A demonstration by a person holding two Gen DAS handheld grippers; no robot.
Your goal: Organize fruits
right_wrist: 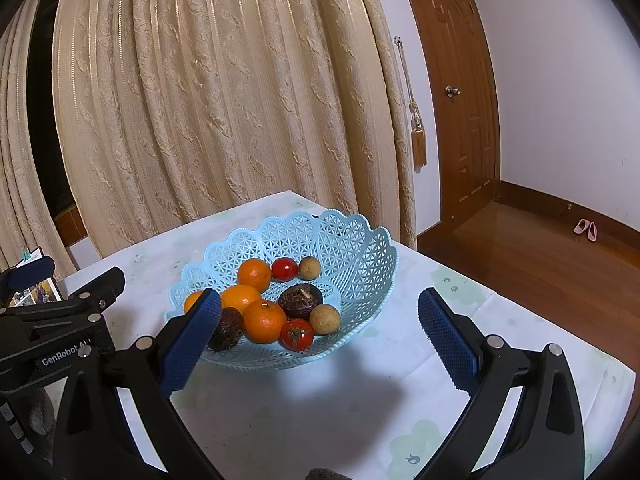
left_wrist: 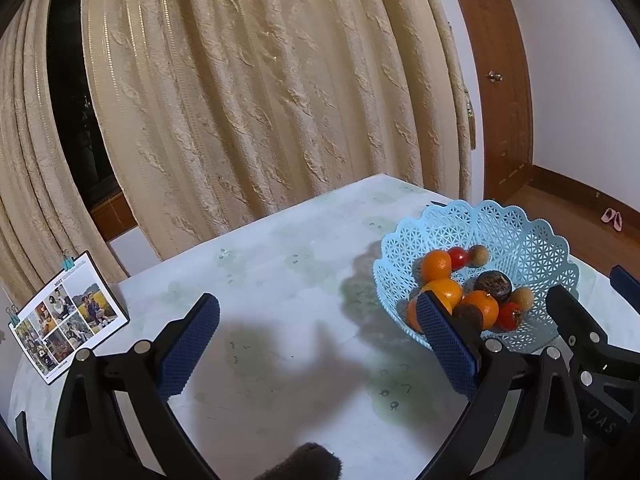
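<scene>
A light blue lattice basket [right_wrist: 352, 248] [left_wrist: 520, 236] stands on the white table [right_wrist: 320, 408] [left_wrist: 280, 280]. It holds several oranges [right_wrist: 262, 320], two red tomatoes [right_wrist: 297, 334], two dark purple fruits [right_wrist: 300, 300] and two tan round fruits [right_wrist: 325, 319]. My right gripper [right_wrist: 320, 340] is open and empty, hovering just in front of the basket. My left gripper [left_wrist: 320, 344] is open and empty over bare table left of the basket; its right finger overlaps the basket's near rim in view.
A photo card [left_wrist: 66, 316] held by green clips stands at the table's left edge. Cream curtains [right_wrist: 224, 100] hang behind the table. A wooden door [right_wrist: 460, 92] and wooden floor with pink slippers [right_wrist: 586, 229] lie to the right.
</scene>
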